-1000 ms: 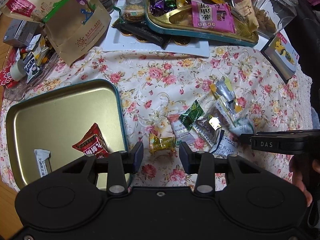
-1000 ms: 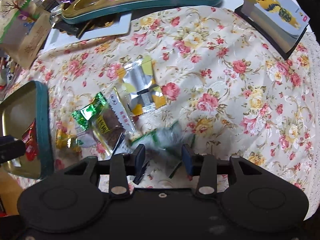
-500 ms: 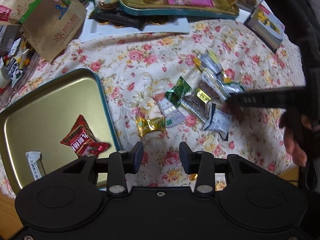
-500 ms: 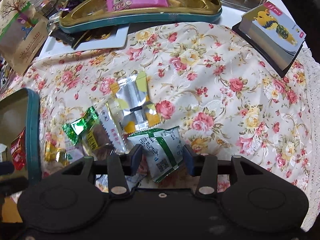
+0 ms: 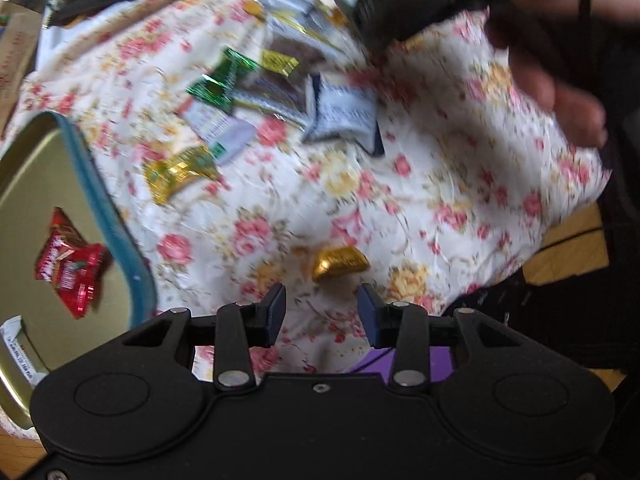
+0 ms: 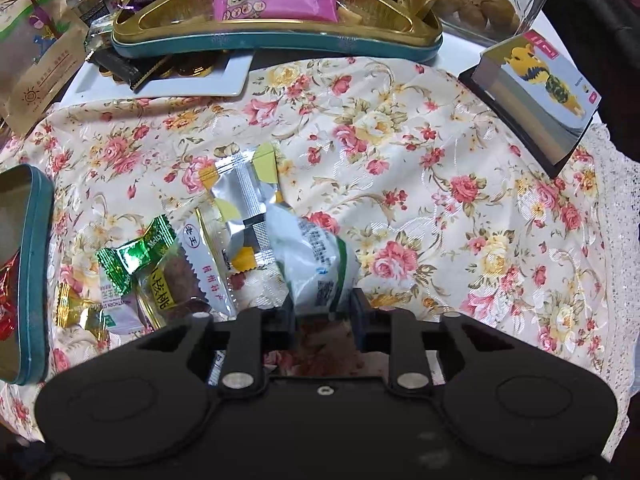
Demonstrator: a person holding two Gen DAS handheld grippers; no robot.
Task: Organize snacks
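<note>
R gripper (image 6: 322, 308) clamped on white-green snack pack (image 6: 316, 264), which sticks up fwd from the jaws over the tablecloth (image 6: 440, 200) mid area. L gripper (image 5: 322, 312) half open, empty, pointing down w/ gold candy (image 5: 340, 264) just ahead of its tips, near the cloth's front edge (frame blurred). Teal tin (image 6: 36, 260) lies left of R's pack, so drop-off likely goes leftward.

"Melty Kiss" was partly legible on the green foil candy (image 6: 136, 254) at lower left of the right wrist view. "老王" and "杭州特产" were printed on the clear packet (image 6: 208, 264) beside it, and "小核桃" on that packet's yellow label (image 6: 162, 294). Print elsewhere was blurred.
</note>
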